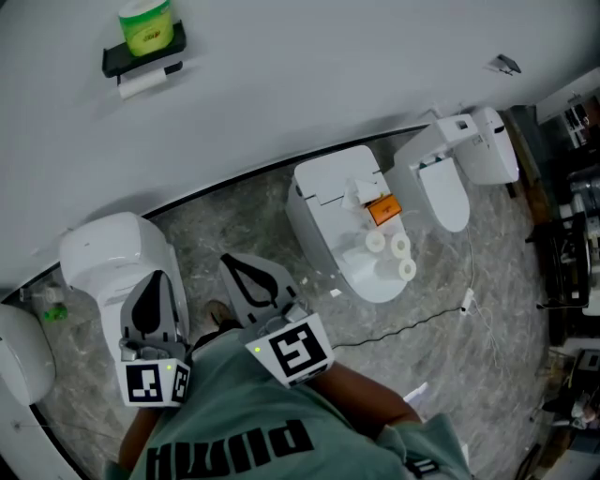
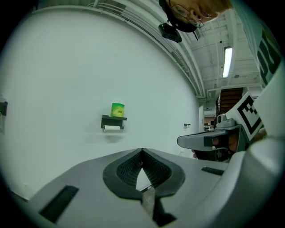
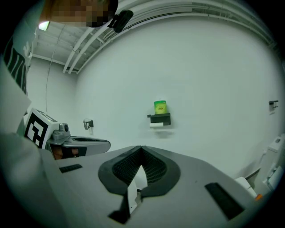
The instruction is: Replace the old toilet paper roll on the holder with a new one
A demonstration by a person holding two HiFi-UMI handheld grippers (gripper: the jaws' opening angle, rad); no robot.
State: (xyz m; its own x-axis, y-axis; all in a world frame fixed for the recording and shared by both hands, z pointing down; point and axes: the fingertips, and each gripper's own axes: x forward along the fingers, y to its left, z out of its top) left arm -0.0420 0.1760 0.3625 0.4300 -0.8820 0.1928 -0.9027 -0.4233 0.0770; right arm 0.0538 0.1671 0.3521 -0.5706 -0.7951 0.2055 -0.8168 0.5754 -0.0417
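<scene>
Both claws are clenched and empty. The left claw [image 1: 159, 278] and the right claw [image 1: 227, 259] have their tips pressed together with nothing between them, and both gripper views confirm it.

The holder [image 1: 142, 58] is on the wall [image 1: 309, 84], well apart from me, at 12 o'clock. It sits at 11 o'clock from the left claw [image 2: 142, 151] and 1 o'clock from the right claw [image 3: 141, 148], so it lies between the two. The old roll [image 1: 142, 84] hangs just under the holder's shelf, with its long axis level along the wall. A green tub [image 1: 147, 25] stands on top.

Three new rolls [image 1: 401, 247] sit on a toilet lid [image 1: 370, 286] at 2 o'clock from the right claw, so I judge the right claw nearer to them. The left looks slightly nearer the holder.

The floor [image 1: 244, 216] ahead is open. A toilet [image 1: 112, 248] sits right under the left claw, so watch that edge. Nothing has been swapped yet.
</scene>
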